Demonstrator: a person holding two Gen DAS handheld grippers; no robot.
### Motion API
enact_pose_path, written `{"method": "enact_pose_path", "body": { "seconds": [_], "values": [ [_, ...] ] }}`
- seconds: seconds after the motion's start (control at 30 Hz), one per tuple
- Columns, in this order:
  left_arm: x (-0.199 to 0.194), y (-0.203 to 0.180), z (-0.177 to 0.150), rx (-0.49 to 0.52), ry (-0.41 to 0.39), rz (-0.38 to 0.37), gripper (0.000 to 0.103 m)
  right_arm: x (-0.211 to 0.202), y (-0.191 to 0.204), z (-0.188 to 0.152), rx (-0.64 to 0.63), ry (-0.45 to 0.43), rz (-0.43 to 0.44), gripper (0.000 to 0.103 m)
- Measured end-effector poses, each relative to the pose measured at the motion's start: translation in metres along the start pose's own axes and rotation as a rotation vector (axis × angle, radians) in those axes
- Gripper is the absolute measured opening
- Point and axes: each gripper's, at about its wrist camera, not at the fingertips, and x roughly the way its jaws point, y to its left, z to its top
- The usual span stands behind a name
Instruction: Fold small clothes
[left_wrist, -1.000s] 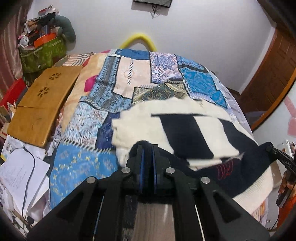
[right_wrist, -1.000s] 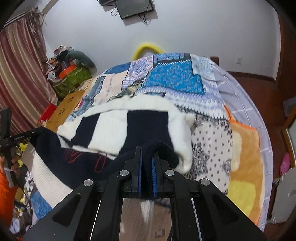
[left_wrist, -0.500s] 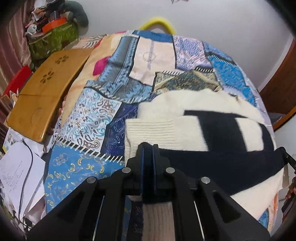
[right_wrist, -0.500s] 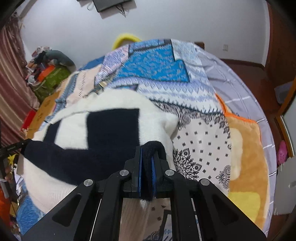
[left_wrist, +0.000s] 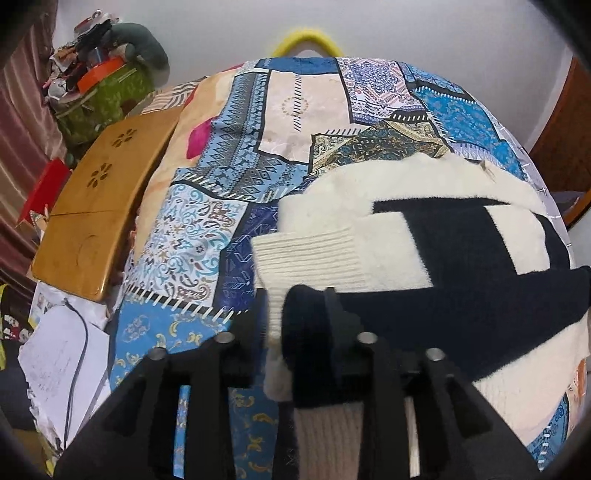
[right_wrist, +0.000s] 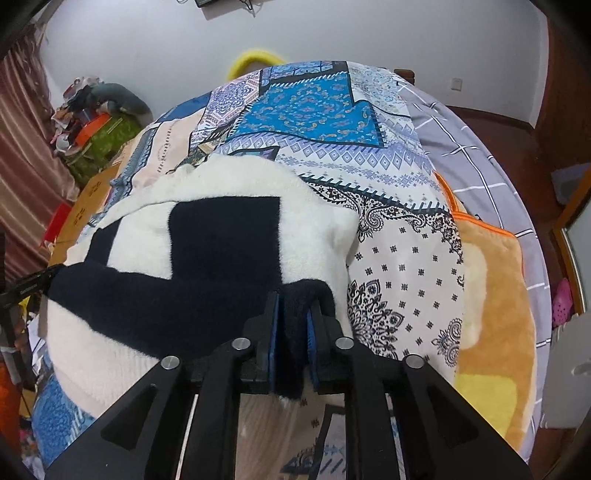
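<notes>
Now that the fold has landed, the left gripper (left_wrist: 295, 314) has released the cream-and-navy knitted sweater (left_wrist: 424, 236) ahead; the right gripper (right_wrist: 291, 325) loosens too.

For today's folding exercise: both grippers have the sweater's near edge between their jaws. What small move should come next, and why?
Probably draw both grippers back. The left gripper has its jaws spread and the right gripper has begun opening, while the sweater lies doubled over on the quilt.

Right gripper (right_wrist: 291, 325) (fingers parted) around sweater (right_wrist: 207, 236)
</notes>
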Motion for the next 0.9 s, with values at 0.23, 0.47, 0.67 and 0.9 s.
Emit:
{"method": "enact_pose_path", "body": {
  "seconds": [0.23,0.47,0.67,0.9],
  "values": [
    [-0.022,0.013,-0.006,-0.027,0.002,-0.017,0.056,-0.023,0.011,-0.008,-0.059,-0.009,-0.042,0.047],
    [-0.043,0.022,-0.020,-0.024,-0.006,-0.026,0.070,-0.037,0.018,-0.020,-0.093,0.006,-0.055,0.055],
    [-0.044,0.026,-0.044,-0.009,0.045,-0.071,0.074,-0.041,0.018,-0.036,-0.083,0.023,-0.049,0.062],
    [-0.030,0.022,-0.067,-0.015,0.132,-0.126,0.074,-0.031,0.014,-0.059,-0.049,0.089,-0.021,0.063]
  ]
}}
